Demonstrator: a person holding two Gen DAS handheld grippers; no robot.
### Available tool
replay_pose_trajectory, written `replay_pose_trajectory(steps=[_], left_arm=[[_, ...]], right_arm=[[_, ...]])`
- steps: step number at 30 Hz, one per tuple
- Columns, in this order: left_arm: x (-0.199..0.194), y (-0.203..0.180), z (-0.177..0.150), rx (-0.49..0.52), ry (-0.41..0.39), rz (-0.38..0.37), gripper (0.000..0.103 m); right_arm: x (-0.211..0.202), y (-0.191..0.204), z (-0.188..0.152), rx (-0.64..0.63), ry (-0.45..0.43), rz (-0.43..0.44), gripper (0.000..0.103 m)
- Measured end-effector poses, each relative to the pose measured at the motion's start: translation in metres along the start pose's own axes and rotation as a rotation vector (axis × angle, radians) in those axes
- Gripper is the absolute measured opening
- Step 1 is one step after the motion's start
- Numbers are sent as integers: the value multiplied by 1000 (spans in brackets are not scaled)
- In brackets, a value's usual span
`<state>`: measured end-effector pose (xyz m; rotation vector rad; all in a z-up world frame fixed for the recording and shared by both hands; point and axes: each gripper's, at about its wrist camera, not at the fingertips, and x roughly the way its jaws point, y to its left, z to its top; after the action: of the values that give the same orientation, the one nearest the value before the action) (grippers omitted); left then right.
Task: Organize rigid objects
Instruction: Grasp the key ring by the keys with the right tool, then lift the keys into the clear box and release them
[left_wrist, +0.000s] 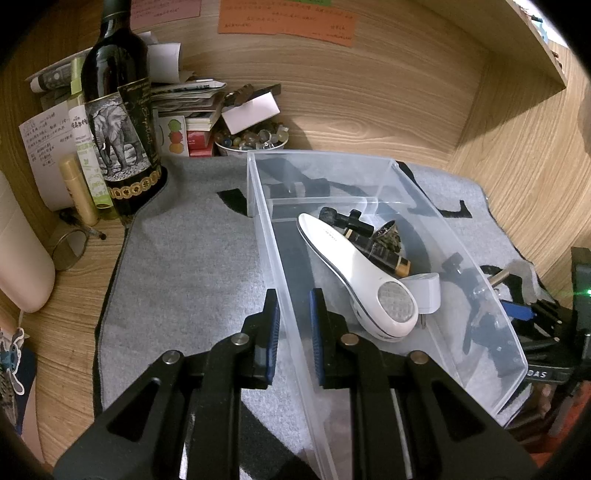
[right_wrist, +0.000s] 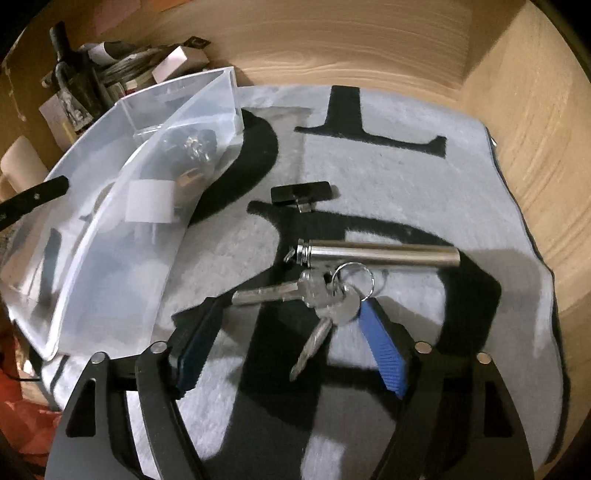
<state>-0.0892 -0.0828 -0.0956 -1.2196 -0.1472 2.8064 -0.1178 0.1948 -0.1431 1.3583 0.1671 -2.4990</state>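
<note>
A clear plastic bin (left_wrist: 406, 177) stands on a grey mat (left_wrist: 184, 266). In it lie a white handheld device (left_wrist: 354, 266), a black tube (left_wrist: 380, 254), a white plug (left_wrist: 428, 291) and small dark parts. My left gripper (left_wrist: 293, 295) is shut on the bin's left wall, one blue pad on each side. In the right wrist view my right gripper (right_wrist: 291, 306) is open low over the mat (right_wrist: 369, 166). A bunch of keys (right_wrist: 332, 295) lies between its fingers, untouched. A metal cylinder (right_wrist: 380, 253) lies just beyond, and a small black clip (right_wrist: 301, 192) farther off. The bin (right_wrist: 110, 206) is to the left.
A dark wine bottle (left_wrist: 118, 110), small bottles, stacked papers and a bowl of beads (left_wrist: 251, 142) crowd the back left corner. Wooden walls close in behind and to the right. A cream container (left_wrist: 22, 251) and a round lens (left_wrist: 70, 249) lie left of the mat.
</note>
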Motion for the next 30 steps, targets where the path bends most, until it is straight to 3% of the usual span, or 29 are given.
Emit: replay_pose_trajectory(steps=[3,6,11,21,30], left_arm=[[0,0,0,-1,0,-1,16],[0,-1,0,-1,-1,-2,16],[-1,-1,0,-1,0,-2,16],[-1,-1,0,-2,-1,-1,16],[-1,0,0,-3,-2,-2,16]], right_arm=[[3,0,3,-7,-10,-12,77],[4,-1,5,-13,-22,-23,64],[0,-4,3,-14,-32,-32,57],[-14,-10,-4,25,-56,-47,57],[-49,-2,16,-12,-165,-84,57]])
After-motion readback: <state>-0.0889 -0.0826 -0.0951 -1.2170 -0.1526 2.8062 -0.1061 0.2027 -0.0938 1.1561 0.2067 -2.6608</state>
